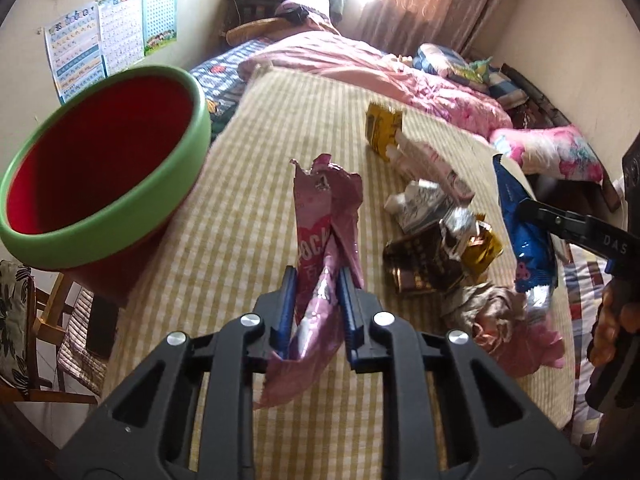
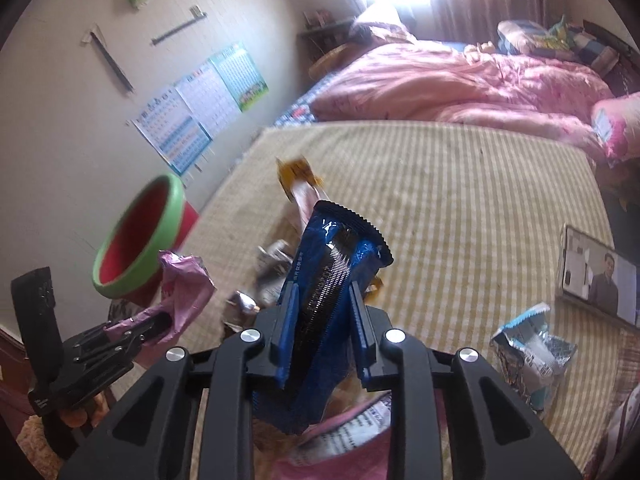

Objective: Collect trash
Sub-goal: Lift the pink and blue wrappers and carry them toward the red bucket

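My left gripper [image 1: 317,276] is shut on a pink Pocky wrapper [image 1: 324,216] and holds it upright above the striped mattress [image 1: 304,112]. It also shows in the right wrist view [image 2: 158,320] with the pink wrapper [image 2: 184,284]. My right gripper [image 2: 325,292] is shut on a blue snack wrapper [image 2: 336,264]; it shows in the left wrist view [image 1: 532,208] holding the blue wrapper [image 1: 528,232]. A red bin with a green rim [image 1: 100,160] stands at the left [image 2: 140,236]. A pile of wrappers [image 1: 436,240] lies between the grippers.
A yellow packet [image 1: 384,128] lies farther up the mattress. A pink quilt [image 2: 460,76] and pillows cover the far bed. A phone [image 2: 600,276] and a blue-white wrapper [image 2: 532,340] lie at the right. A wooden chair [image 1: 44,320] stands beside the bin.
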